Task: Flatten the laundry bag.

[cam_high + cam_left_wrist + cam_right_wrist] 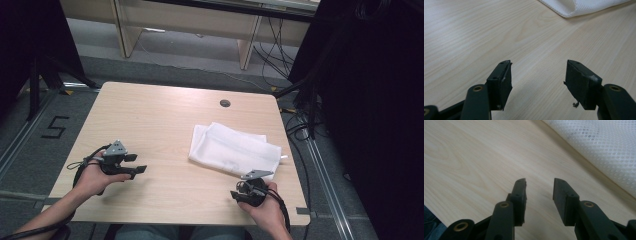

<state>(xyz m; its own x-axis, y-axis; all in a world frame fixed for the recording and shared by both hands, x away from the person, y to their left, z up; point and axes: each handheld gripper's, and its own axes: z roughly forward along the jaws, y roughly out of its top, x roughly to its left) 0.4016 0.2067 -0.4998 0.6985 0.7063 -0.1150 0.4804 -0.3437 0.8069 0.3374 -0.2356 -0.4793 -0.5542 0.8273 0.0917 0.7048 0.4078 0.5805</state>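
I hold the left tool (136, 163) over the near left part of the tabletop (160, 125), its tips pointing across toward the right side. In the left gripper view its jaws stand wide apart with bare wood grain between them; nothing sits between the pads.

I hold the right tool (239, 192) near the front right edge of the tabletop, just beside the near edge of the white cloth (234, 149). In the right gripper view its jaws stand apart with a narrower gap than the left pair, and only bare wood shows between them. The cloth (609, 150) lies ahead and to the right of these jaws, close but not touching; its surface shows a fine dotted mesh weave.

The cloth is folded into a flat, roughly rectangular bundle and rests on the right half of the tabletop, angled to the edges. In the left gripper view one folded corner of the cloth (579, 7) appears well ahead of the jaws.
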